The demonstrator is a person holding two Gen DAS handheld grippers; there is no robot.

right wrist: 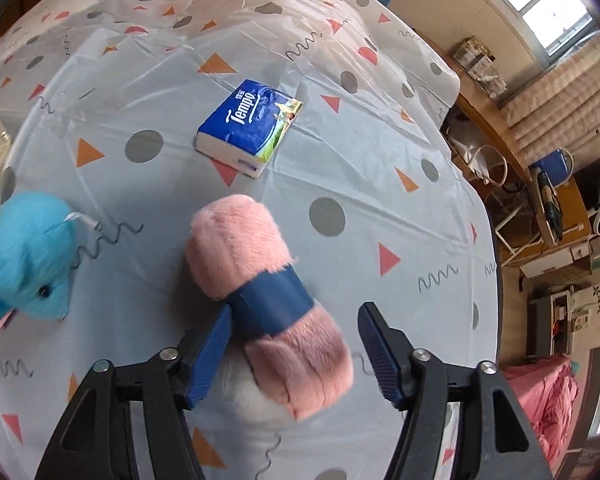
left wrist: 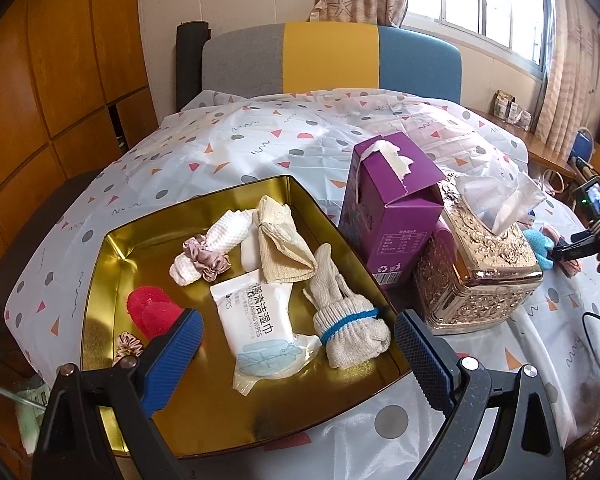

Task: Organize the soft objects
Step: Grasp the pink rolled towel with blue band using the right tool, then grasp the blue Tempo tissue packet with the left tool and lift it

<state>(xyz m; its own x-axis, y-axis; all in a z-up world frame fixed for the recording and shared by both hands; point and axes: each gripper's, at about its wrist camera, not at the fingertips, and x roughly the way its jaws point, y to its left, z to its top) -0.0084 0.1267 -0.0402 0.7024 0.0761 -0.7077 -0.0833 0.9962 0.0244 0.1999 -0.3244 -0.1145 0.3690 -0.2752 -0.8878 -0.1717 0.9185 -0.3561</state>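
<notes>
Blue-padded left gripper [left wrist: 298, 344] is hovering low over the near edge of the gold tin [left wrist: 112, 248], tilted down toward it; jaws are standing wide apart, holding nothing and touching nothing. Inside the tin are lying a red puff [left wrist: 152, 312], a wipes pack [left wrist: 256, 316], a rolled glove [left wrist: 346, 316] with a blue band, a white waffle cloth [left wrist: 220, 240] ringed by a pink scrunchie [left wrist: 202, 258], and a beige cloth [left wrist: 280, 248].

Right gripper [right wrist: 294, 344] is pointing down at the tablecloth [right wrist: 340, 152]; jaws are standing wide apart on either side of the pink roll [right wrist: 260, 280] with its blue band. Left pad [right wrist: 210, 356] is sitting just beside the roll, contact uncertain; right pad is standing clear of it.

Left wrist view alone is showing the tin, a purple box [left wrist: 388, 208] and an ornate tissue box [left wrist: 476, 264] just right of it. Right wrist view alone is showing the roll in full, a Tempo pack [right wrist: 248, 124] beyond it, and a blue plush [right wrist: 28, 260] to its left, apart from the roll.
</notes>
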